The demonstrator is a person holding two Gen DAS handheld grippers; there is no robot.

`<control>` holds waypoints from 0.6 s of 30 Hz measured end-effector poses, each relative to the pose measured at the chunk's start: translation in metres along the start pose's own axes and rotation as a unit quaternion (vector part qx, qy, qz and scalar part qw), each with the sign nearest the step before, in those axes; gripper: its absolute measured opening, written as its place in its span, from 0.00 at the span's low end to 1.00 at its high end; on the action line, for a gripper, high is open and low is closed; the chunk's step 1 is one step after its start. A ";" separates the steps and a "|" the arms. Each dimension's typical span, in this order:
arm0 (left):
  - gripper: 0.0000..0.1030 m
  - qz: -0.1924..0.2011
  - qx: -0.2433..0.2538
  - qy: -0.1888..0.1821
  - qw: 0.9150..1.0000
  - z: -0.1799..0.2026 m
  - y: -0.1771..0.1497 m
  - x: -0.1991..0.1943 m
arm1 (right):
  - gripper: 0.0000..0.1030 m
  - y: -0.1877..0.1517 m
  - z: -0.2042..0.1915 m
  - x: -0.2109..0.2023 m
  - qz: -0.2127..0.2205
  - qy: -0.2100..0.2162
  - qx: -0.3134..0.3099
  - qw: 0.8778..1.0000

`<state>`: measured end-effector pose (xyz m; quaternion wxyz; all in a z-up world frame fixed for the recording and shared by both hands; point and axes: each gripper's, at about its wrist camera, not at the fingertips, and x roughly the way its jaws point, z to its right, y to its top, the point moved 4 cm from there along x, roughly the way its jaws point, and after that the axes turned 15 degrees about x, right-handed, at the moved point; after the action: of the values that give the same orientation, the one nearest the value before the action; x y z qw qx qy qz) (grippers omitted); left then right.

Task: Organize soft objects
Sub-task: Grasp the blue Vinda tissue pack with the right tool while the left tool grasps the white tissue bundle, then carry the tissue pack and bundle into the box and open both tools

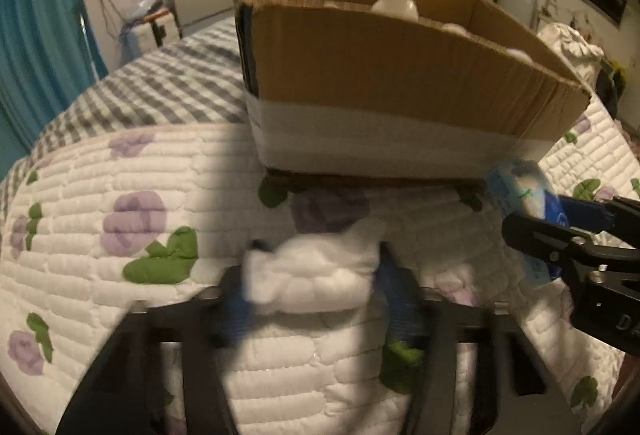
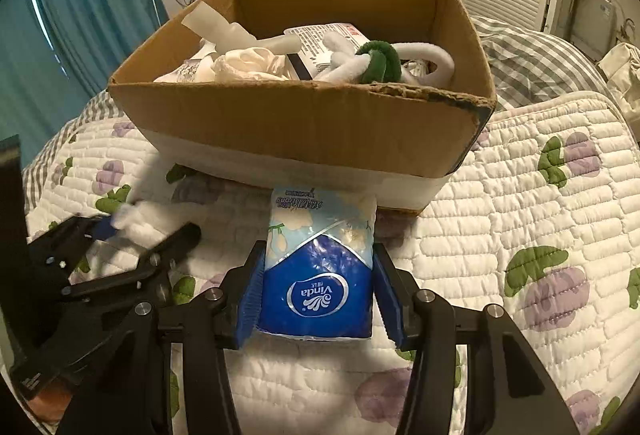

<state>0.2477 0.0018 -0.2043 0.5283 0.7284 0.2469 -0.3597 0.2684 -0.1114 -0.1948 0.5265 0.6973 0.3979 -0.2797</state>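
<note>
A cardboard box (image 2: 280, 131) stands on the quilted bed; it also shows in the left wrist view (image 1: 400, 75). It holds several soft white items and a green-and-white plush ring (image 2: 380, 63). My right gripper (image 2: 318, 275) is shut on a blue Vinda tissue pack (image 2: 320, 267), just in front of the box; the pack shows in the left wrist view (image 1: 524, 195). My left gripper (image 1: 316, 275) is shut on a white soft bundle (image 1: 316, 275), lifted over the quilt; the bundle shows in the right wrist view (image 2: 148, 219).
The floral quilt (image 2: 540, 215) covers the bed, with a grey checked sheet (image 1: 160, 83) behind. Teal curtains (image 2: 92, 7) hang at the left. A pillow (image 2: 532, 63) lies right of the box. Cluttered furniture stands at the back.
</note>
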 end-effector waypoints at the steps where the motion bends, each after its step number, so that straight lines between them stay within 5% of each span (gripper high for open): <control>1: 0.45 0.004 -0.001 -0.004 1.000 0.000 -0.001 -0.002 | 0.49 -0.001 0.000 -0.001 0.000 0.001 0.000 1.000; 18: 0.42 0.064 0.009 -0.014 0.998 0.021 0.006 -0.120 | 0.49 -0.026 0.008 -0.093 0.053 0.028 -0.024 0.998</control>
<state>0.1726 -0.0176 -0.1106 0.5471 0.7420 0.1894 -0.3379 0.1973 -0.1399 -0.1348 0.5458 0.7122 0.3815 -0.2222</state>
